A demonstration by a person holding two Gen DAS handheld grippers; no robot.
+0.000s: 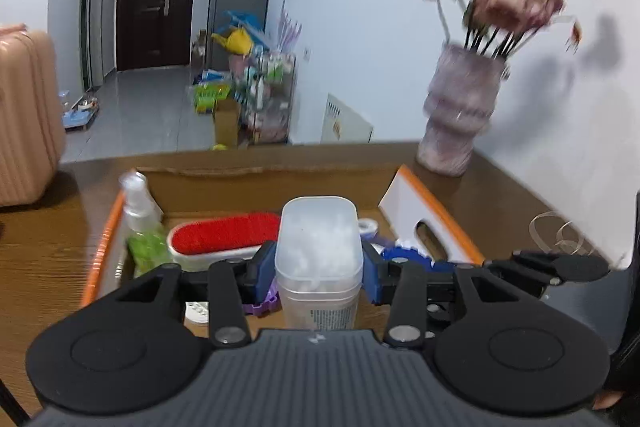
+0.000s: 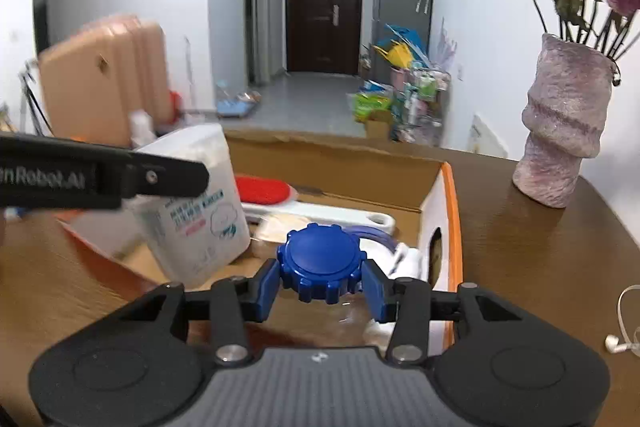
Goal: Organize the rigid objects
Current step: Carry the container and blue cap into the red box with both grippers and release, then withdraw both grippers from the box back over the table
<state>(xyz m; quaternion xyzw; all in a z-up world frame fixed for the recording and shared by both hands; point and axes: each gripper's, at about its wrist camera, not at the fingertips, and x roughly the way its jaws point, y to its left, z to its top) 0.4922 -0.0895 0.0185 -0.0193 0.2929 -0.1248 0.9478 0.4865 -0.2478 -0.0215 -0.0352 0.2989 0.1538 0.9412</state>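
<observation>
My left gripper is shut on a translucent white cotton-swab container, held upright over the cardboard box. The container also shows in the right wrist view, gripped by the left gripper's arm. My right gripper is shut on a blue ridged round lid of a clear jar, low over the box's right side. The blue lid also shows in the left wrist view. Inside the box lie a red-bristled white brush and a green spray bottle.
The box stands on a brown wooden table, with orange-edged white side flaps. A purple vase with pink flowers stands at the back right. White earphones lie at the right. A pink suitcase is beyond the left.
</observation>
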